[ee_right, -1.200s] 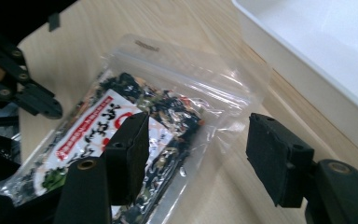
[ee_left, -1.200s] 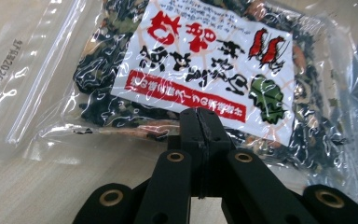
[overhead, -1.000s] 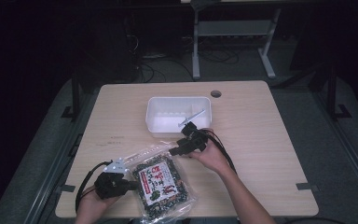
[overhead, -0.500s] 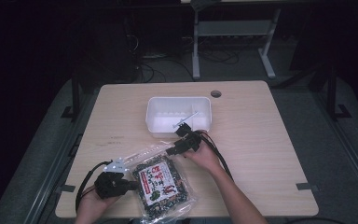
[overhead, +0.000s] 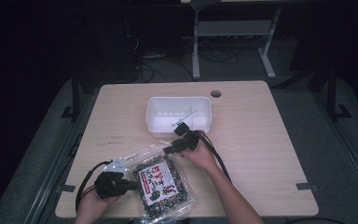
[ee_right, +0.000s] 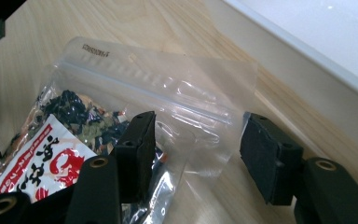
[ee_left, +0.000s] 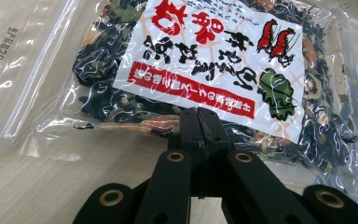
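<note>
Between my right gripper [ee_right: 193, 154] jaws, which have just been closing a little but are not pressing yet, lies the clear zip end of the seaweed bag [overhead: 161, 179], after this hand came down from beside the white tub [overhead: 179, 113]. My left gripper [ee_left: 200, 123] is clamped on the bag's near edge, so I judge the next step is opening the zip on the table [overhead: 261, 140].

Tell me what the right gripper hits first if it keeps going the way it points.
Probably the clear zip bag: the right gripper stands open around its corner; depth is uncertain.
</note>
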`<action>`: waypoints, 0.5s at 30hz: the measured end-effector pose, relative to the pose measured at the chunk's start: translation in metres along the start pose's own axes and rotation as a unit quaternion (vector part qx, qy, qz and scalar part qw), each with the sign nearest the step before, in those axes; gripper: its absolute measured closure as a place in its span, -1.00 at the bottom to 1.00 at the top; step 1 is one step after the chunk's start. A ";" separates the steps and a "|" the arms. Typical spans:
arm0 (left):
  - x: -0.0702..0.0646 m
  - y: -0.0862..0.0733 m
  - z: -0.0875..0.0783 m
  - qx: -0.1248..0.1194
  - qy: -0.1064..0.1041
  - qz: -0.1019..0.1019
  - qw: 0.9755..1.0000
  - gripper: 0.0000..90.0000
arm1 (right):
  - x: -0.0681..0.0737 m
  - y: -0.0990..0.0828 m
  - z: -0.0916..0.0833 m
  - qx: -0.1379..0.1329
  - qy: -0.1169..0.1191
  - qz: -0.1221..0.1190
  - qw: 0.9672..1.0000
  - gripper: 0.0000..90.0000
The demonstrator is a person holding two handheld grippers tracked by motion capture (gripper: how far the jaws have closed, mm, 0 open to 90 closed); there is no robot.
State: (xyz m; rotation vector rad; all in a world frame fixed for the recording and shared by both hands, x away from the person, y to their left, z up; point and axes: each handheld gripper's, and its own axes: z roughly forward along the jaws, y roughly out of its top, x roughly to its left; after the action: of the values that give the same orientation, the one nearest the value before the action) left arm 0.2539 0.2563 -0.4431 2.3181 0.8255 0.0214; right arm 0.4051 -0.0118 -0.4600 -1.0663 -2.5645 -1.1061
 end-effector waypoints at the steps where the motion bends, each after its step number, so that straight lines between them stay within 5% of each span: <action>1: 0.000 0.000 0.000 0.000 0.000 0.000 1.000 1.00 | 0.000 0.000 0.001 0.000 -0.003 -0.001 1.000 0.03; 15: -0.001 0.002 0.002 0.000 -0.001 0.000 1.000 1.00 | -0.002 0.001 -0.002 -0.009 -0.013 0.010 1.000 0.59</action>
State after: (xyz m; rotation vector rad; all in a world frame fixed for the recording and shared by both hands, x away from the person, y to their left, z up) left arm 0.2548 0.2532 -0.4435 2.3185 0.8248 0.0180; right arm 0.4066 -0.0135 -0.4586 -1.1164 -2.5623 -1.1204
